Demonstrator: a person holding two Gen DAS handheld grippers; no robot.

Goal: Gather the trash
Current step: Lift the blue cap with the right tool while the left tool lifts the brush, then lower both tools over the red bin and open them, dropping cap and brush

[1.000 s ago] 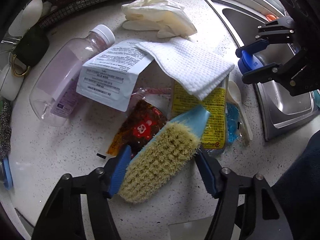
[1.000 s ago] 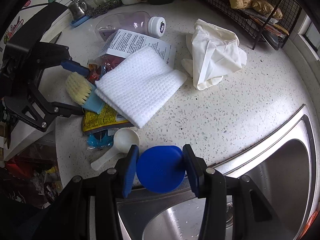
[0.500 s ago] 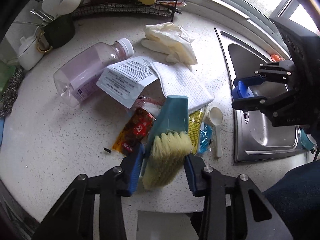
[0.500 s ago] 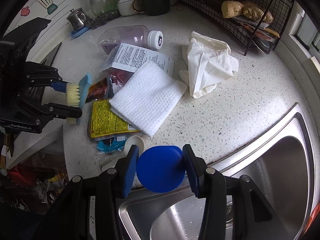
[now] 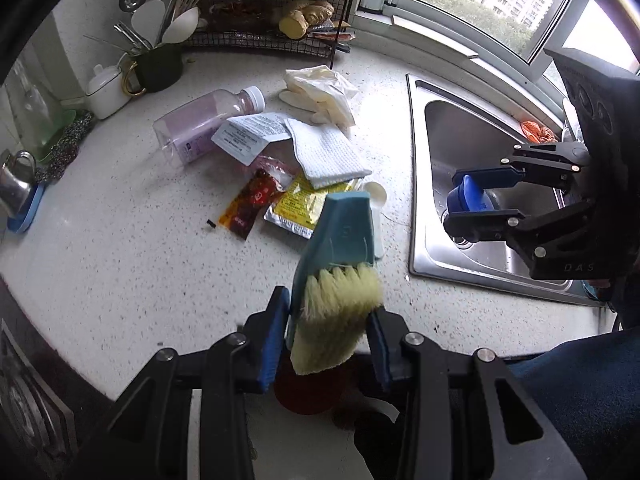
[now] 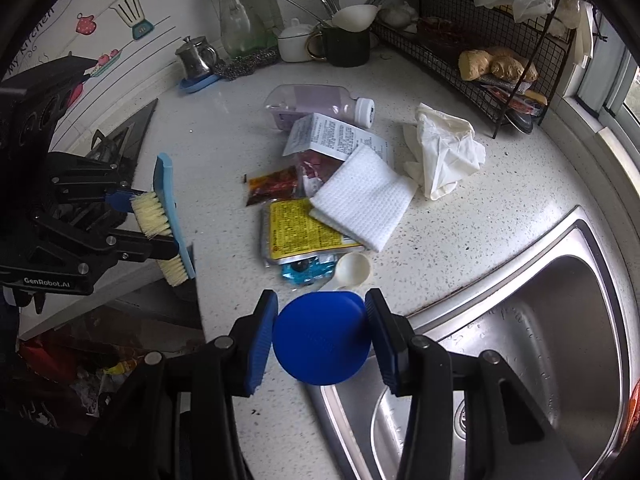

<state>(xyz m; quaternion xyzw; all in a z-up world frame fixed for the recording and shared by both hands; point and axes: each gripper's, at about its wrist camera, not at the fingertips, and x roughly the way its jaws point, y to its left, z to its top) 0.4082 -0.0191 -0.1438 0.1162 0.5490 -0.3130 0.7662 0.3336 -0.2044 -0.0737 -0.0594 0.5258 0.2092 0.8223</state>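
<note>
My left gripper (image 5: 330, 320) is shut on a scrub brush (image 5: 340, 240) with a blue back and pale bristles, held above the counter's front edge. My right gripper (image 6: 320, 300) is shut on a round blue lid (image 6: 322, 344) over the sink's near corner. On the counter between them lies a trash pile: a plastic bottle (image 6: 316, 108), a printed leaflet (image 6: 332, 136), a white cloth (image 6: 360, 196), a yellow sachet (image 6: 304, 228), a dark red sauce packet (image 6: 272, 184), a blue wrapper (image 6: 304, 272) and a white scoop (image 6: 352, 266). Crumpled white gloves (image 6: 440, 152) lie beside it.
A steel sink (image 6: 540, 320) fills the right side. A black wire rack (image 6: 460, 40) holding ginger stands at the back, beside a dark mug (image 6: 346, 46) full of utensils. A small metal pot (image 6: 196, 58) and a stove top (image 6: 124, 136) are at the left.
My left gripper has closed on the brush and lifted it off the pile, back toward the counter's front edge. My right gripper has risen a little with the blue lid.
</note>
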